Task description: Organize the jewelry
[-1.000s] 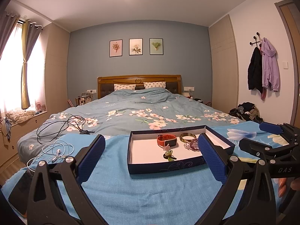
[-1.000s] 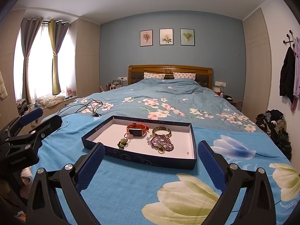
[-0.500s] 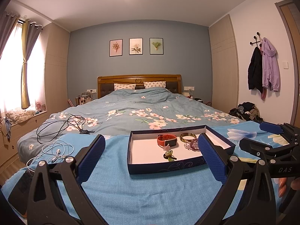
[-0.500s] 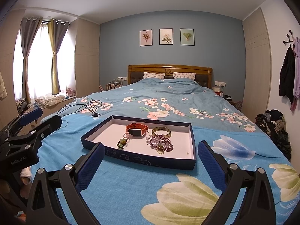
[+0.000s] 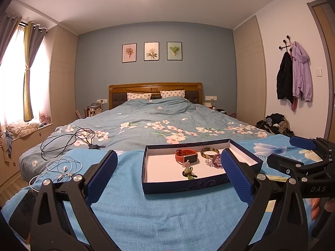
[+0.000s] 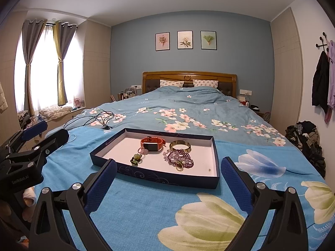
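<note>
A dark blue shallow box (image 6: 165,177) with a white floor lies on the blue blanket; it also shows in the left wrist view (image 5: 188,186). In it lie an orange watch (image 6: 152,143), a gold bangle (image 6: 180,145), purple beaded jewelry (image 6: 179,156) and a small green and pink trinket (image 6: 137,156). The watch (image 5: 186,155) and bangle (image 5: 210,152) show in the left wrist view too. My left gripper (image 5: 169,175) is open and empty, in front of the box. My right gripper (image 6: 167,182) is open and empty, in front of the box.
The bed (image 6: 188,108) with a floral duvet stretches behind the box. Black cables (image 5: 69,142) and white earphones (image 5: 60,169) lie on the left. A dark phone (image 5: 21,211) lies at the near left. Clothes (image 6: 307,138) are piled on the floor at right.
The right wrist view has shifted very slightly relative to the box. Nothing was taken hold of or let go.
</note>
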Demonstrator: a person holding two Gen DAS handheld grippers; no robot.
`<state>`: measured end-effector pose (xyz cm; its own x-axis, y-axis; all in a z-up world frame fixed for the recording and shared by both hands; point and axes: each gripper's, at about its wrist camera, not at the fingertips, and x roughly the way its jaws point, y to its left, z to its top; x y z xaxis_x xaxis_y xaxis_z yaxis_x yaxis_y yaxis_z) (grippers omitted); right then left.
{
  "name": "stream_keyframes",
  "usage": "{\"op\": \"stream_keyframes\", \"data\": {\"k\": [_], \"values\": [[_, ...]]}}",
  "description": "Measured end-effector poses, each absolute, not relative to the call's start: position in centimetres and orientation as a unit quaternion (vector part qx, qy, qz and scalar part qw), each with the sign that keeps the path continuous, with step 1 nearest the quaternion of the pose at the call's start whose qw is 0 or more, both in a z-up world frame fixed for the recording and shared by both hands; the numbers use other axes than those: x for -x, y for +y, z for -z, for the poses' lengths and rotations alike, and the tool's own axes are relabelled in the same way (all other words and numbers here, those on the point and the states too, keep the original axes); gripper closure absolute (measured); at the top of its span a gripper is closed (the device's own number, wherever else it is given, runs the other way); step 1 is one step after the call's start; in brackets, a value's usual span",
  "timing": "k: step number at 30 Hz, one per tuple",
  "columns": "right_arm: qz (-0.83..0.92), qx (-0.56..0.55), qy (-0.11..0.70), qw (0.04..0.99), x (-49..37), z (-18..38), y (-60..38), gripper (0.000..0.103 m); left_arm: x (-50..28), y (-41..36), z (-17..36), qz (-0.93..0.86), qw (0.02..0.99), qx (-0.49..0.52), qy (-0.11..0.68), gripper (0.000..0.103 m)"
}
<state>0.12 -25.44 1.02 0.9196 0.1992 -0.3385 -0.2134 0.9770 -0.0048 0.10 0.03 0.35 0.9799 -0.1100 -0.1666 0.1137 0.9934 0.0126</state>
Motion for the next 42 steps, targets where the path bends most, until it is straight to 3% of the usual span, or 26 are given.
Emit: {"op": "stream_keyframes", "data": {"k": [42], "values": [[-0.103, 0.014, 0.175, 0.979, -0.34, -0.44, -25.39, 0.007, -0.26, 0.18, -0.06, 0.06, 0.995, -0.012, 0.085, 0.006]]}}
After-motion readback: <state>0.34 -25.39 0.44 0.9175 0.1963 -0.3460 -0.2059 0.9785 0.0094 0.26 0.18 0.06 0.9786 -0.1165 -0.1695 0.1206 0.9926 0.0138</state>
